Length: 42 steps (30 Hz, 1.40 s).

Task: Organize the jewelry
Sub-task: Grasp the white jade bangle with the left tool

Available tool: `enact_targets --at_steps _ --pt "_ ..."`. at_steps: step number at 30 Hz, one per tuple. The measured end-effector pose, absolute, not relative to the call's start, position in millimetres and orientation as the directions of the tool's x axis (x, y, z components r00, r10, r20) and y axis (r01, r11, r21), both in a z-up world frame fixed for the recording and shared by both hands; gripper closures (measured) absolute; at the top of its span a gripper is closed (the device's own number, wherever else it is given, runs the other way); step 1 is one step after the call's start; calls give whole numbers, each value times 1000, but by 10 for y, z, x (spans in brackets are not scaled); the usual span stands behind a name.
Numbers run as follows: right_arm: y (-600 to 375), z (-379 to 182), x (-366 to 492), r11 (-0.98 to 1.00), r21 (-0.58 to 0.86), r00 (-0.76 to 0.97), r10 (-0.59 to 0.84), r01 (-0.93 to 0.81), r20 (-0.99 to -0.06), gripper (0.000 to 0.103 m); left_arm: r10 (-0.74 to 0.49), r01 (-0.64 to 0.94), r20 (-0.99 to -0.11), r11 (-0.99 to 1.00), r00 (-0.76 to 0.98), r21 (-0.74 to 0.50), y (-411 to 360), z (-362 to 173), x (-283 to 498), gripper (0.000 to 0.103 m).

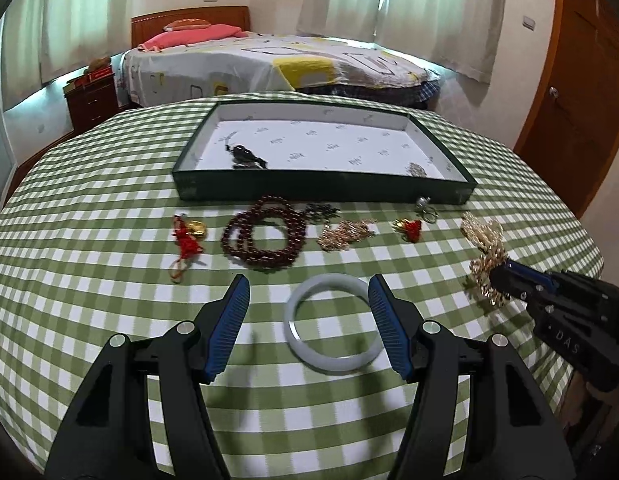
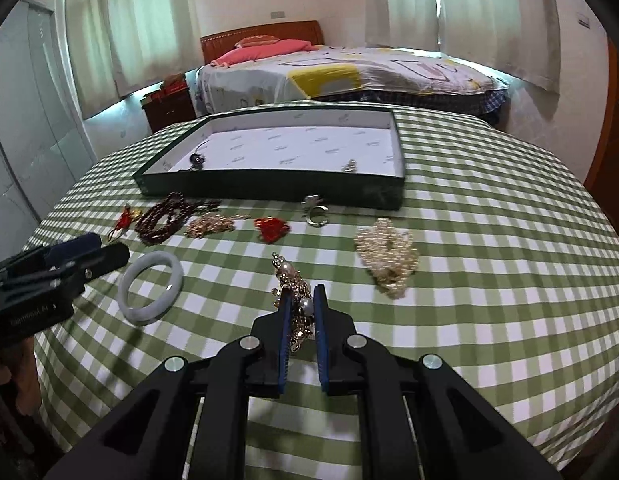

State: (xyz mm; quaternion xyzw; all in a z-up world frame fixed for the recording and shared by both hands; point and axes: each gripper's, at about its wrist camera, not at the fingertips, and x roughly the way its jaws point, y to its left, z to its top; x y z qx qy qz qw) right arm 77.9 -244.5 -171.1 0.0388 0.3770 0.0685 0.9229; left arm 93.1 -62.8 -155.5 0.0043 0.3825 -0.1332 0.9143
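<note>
Bedroom setting: bed and curtains at the back, table with a green checked cloth up front. Green tray with a white liner sits at 12 o'clock on the cloth; a dark pendant lies in its near-left part, a small silvery piece near its front right.

Row on the cloth just in front of the tray, left wrist view, 9 to 3 o'clock: red tassel charm, dark red bead string, gold chain heap, small red-and-gold charm, silver ring. Pearl cluster lies at 1 o'clock from the right gripper, well apart from it.

Right gripper: fingers together, clamped on a gold-and-pearl brooch; the brooch sticks out past the tips toward 12. Whether it is off the cloth, can't tell.

Left gripper: fingers apart, nothing pinched. Pale bangle lies flat on the cloth between them, closer to the right finger; contact unclear.
</note>
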Motion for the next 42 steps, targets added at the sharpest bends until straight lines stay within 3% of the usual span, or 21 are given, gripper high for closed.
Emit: enact_targets --at_steps 17,25,30,42 --pt "-2575 -1789 783 987 149 702 152 -66 -695 91 -247 287 -752 955 612 -79 -925 -1829 1049 42" --pt "-2554 -1819 791 986 149 695 155 -69 -702 91 -236 274 -733 959 638 -70 -888 -1777 1009 41" --pt "-2550 -1822 790 986 150 695 158 -72 -702 91 -182 228 -733 973 656 -37 -824 -1774 993 27" --pt "-2539 -1845 796 985 158 692 162 -70 -704 91 -183 226 -758 973 626 -49 -808 -1859 1053 25"
